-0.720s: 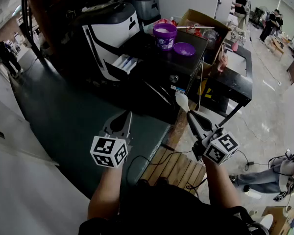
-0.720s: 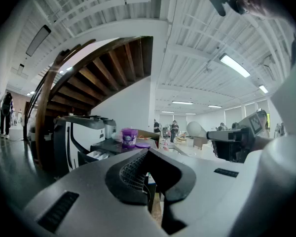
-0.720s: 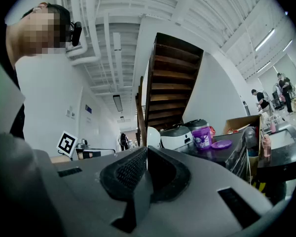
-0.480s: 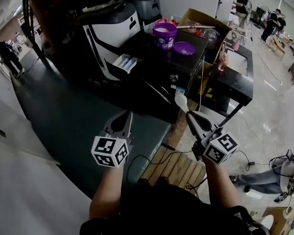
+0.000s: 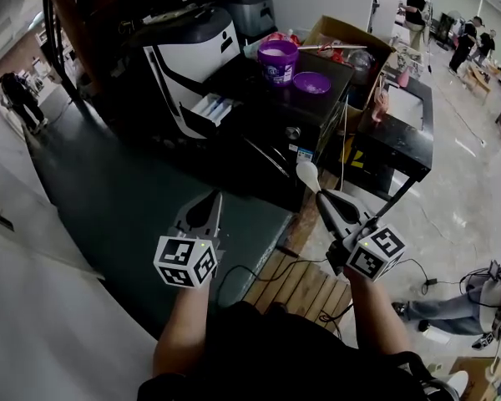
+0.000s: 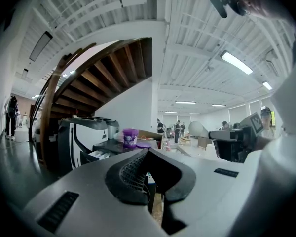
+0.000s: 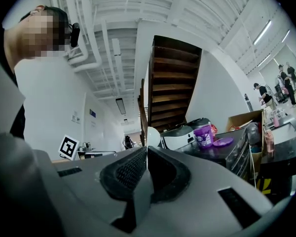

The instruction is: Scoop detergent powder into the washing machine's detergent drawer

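1. The washing machine (image 5: 188, 53), white with black trim, stands at the left edge of the black counter (image 5: 263, 94). Its detergent drawer (image 5: 213, 107) juts out open on the side facing the counter. The drawer's compartments are too small to make out.
2. The left gripper (image 5: 215, 196) is held low, well short of the counter's near edge and well apart from the drawer. In the left gripper view its fingers (image 6: 130, 171) are pressed together with nothing between them.
3. The purple tub (image 5: 278, 61) stands uncovered near the far edge of the counter, with pale powder showing at its top. A purple lid (image 5: 312, 83) lies flat just beside it on the right.
4. The white spoon (image 5: 308, 174) sticks out of the right gripper (image 5: 321, 195), below the counter's near edge and well apart from both tub and drawer. Whether its bowl carries any powder cannot be told.
5. In the right gripper view the fingers (image 7: 123, 171) pinch the spoon's handle. The handle is hidden between them, and only the bowl rises past the tips.
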A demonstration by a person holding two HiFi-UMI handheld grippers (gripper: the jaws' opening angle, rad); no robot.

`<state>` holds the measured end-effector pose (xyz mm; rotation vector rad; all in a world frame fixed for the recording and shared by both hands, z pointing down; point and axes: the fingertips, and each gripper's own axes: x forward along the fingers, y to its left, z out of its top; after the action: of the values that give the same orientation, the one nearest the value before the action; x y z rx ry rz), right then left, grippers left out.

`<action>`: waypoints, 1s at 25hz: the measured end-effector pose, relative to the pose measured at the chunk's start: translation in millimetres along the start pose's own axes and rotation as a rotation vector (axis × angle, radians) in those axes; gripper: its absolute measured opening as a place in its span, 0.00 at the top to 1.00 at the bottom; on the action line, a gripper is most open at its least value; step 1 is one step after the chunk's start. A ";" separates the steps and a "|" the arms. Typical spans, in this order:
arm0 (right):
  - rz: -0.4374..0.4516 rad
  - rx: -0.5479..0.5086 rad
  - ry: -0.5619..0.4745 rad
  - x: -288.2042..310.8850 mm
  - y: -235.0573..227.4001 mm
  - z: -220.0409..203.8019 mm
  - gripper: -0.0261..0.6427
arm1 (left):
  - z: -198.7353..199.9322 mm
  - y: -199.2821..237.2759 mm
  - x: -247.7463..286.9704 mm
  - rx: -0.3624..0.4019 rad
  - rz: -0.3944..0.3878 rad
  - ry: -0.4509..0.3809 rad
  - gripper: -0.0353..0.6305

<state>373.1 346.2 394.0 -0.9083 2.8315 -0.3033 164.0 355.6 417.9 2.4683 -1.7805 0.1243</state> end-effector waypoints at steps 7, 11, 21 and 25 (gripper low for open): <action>0.005 0.026 -0.009 -7.7 -2.1 -1.4 0.93 | 0.1 0.0 -8.2 -0.004 0.024 0.008 0.94; 0.014 0.060 0.000 -2.8 0.5 -5.3 0.93 | -0.5 5.0 -10.0 -0.013 0.035 0.014 0.94; 0.025 0.061 0.064 34.8 -11.2 -19.1 0.93 | -9.3 27.4 15.2 -0.052 0.025 0.019 0.94; 0.009 0.056 0.072 66.3 -31.9 -19.5 0.93 | -14.9 49.7 43.4 -0.062 0.008 0.027 0.94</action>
<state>333.5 284.6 415.0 -0.8910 2.8755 -0.4200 130.3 301.1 439.4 2.4056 -1.7564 0.1003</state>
